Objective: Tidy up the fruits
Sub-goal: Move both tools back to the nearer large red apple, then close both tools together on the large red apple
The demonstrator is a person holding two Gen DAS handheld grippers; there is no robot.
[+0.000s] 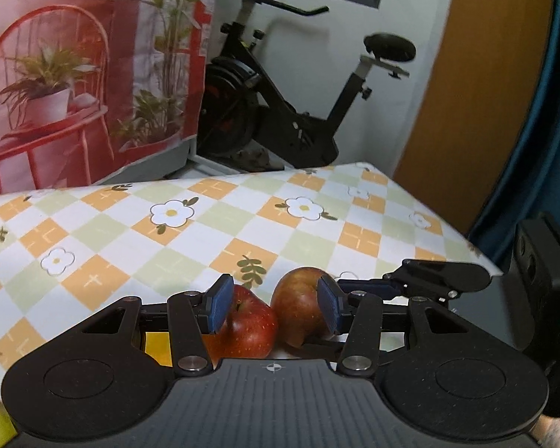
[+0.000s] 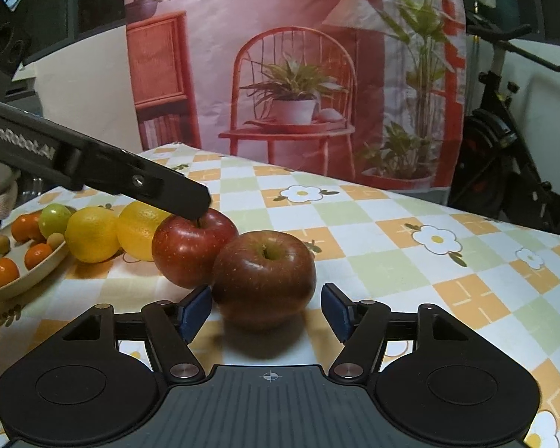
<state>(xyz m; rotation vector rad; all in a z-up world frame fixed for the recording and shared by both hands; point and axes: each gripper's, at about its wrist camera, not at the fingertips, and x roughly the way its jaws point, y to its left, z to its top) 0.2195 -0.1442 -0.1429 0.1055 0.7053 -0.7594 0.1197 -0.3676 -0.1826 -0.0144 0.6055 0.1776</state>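
1. Presently two apples touch on the tabletop: bright apple, dark apple.
2. Right hand-held gripper: jaws apart beside the dark apple, gripping nothing.
3. Left hand-held gripper: part-open, empty, over the bright apple.
4. Judged firm, smooth, bruisable; grip across the widest part.

Dark red round apple on checked floral desk, between parted blue-padded fingers, untouched; brighter red apple touching behind.
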